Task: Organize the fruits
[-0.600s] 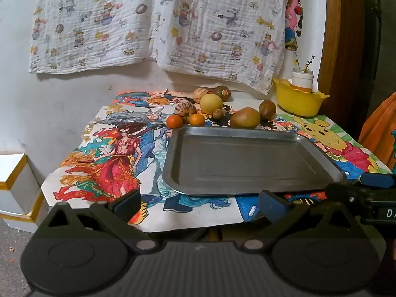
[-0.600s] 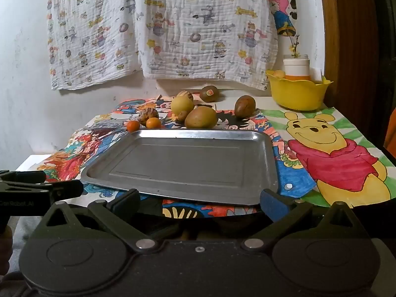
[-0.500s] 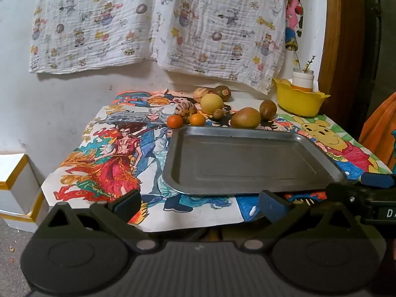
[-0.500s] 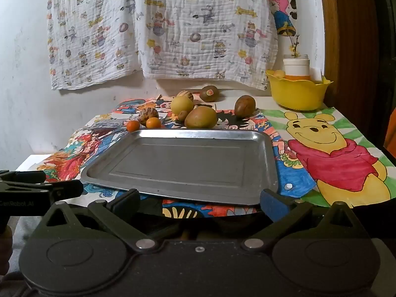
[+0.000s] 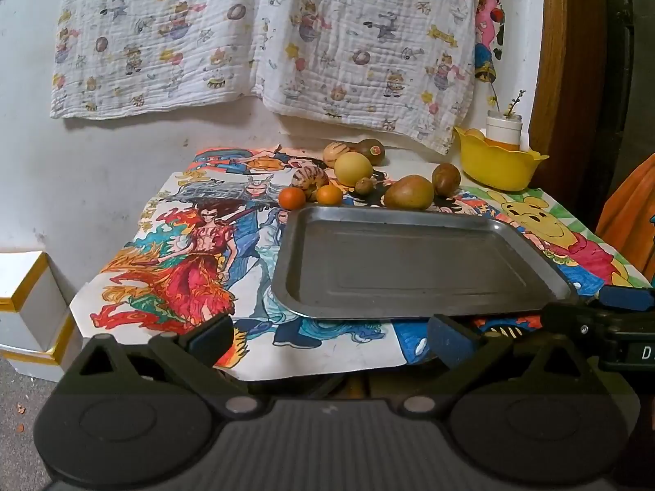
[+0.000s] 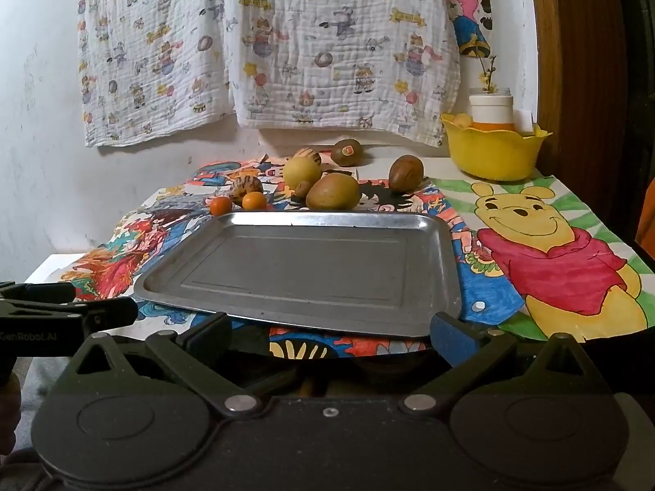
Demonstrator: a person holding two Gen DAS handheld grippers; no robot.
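An empty metal tray point(image 5: 409, 307) point(image 6: 311, 311) lies on a table covered with cartoon drawings. Behind its far edge sits a cluster of fruit: two small oranges point(image 5: 292, 198) point(image 6: 221, 206), a yellow round fruit point(image 5: 353, 168) point(image 6: 302, 171), a brownish mango point(image 5: 408, 192) point(image 6: 332, 191), striped fruits point(image 5: 309, 178) point(image 6: 246, 185), a kiwi with a sticker point(image 5: 371, 150) point(image 6: 346, 151) and a brown fruit point(image 5: 446, 174) point(image 6: 405, 173). My left gripper point(image 5: 329, 337) and right gripper point(image 6: 329, 333) both hover open at the table's near edge, nothing between their fingers.
A yellow bowl point(image 5: 497, 163) point(image 6: 493, 151) holding a white jar stands at the back right corner. A patterned cloth point(image 5: 262, 37) hangs on the wall behind. A white box with gold trim point(image 5: 24, 307) sits on the floor at the left. Each gripper shows at the other view's edge.
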